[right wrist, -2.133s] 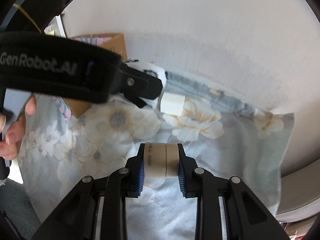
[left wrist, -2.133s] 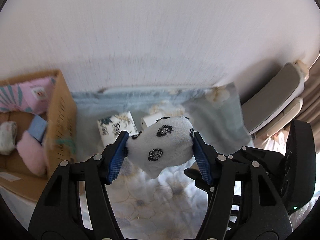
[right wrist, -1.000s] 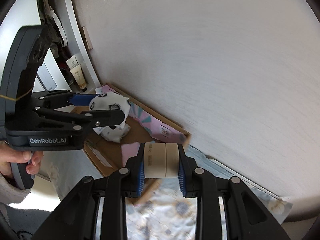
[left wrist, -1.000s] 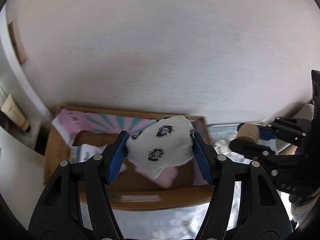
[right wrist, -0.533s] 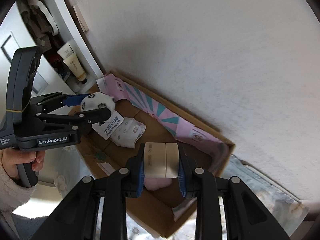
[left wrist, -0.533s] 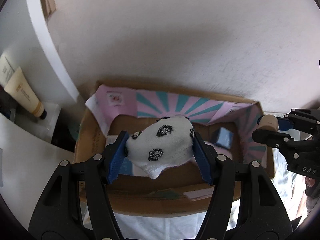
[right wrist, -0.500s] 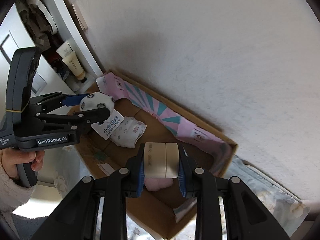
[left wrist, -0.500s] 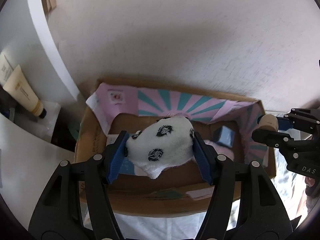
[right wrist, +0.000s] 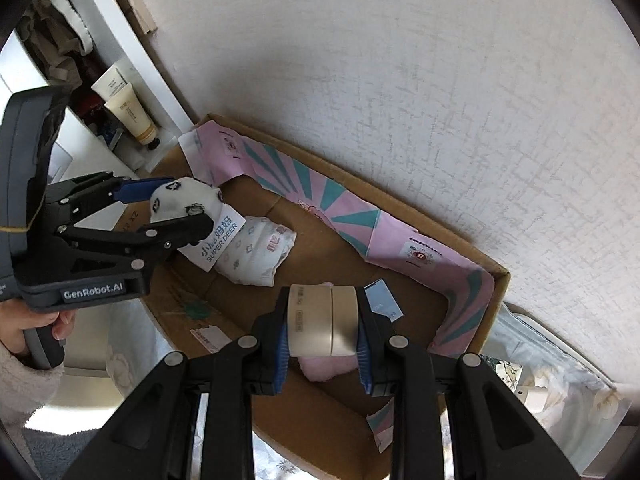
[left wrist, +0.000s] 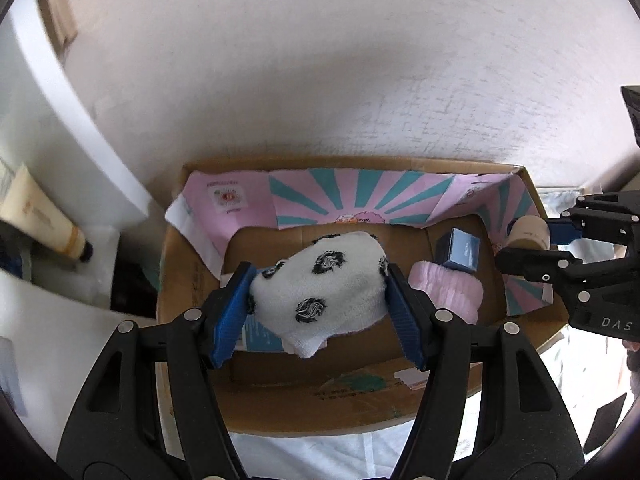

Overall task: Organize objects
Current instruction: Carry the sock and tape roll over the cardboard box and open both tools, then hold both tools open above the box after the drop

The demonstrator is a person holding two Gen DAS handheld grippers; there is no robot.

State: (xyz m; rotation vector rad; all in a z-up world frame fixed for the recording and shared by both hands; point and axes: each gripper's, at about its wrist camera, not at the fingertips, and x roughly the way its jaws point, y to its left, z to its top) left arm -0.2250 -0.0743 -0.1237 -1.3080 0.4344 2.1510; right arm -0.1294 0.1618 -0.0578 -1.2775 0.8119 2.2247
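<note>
The left tongs (left wrist: 318,304) are clamped on a white sock with black spots (left wrist: 320,288), their blue pads (left wrist: 234,312) pressing it from both sides; the sock hangs above the left half of an open cardboard box (left wrist: 320,404), clear of the box floor; in the right wrist view the same tongs (right wrist: 176,210) and sock (right wrist: 182,200) sit over the box's left end, a hand (right wrist: 28,330) gripping the handle. The right tongs (right wrist: 323,322) are closed on a beige cylindrical jar (right wrist: 323,320), held sideways between the blue pads above the right half of the box (right wrist: 496,284); from the left wrist view the jar (left wrist: 528,232) and right tongs (left wrist: 532,240) appear over the box's right wall. Inside the box, a pink and teal printed liner (left wrist: 352,200) runs along the back and right walls; a fluffy pink roll (left wrist: 452,288) lies on the floor at the right, with a small blue carton (left wrist: 460,250) just behind it, touching or nearly so; a white patterned packet (right wrist: 256,254) with a printed label lies near the left, below the sock. The box stands against a white textured wall (left wrist: 320,80); a floral cloth (right wrist: 560,392) spreads to its right; cream tubes (right wrist: 130,114) stand on a shelf beyond its left end.
</note>
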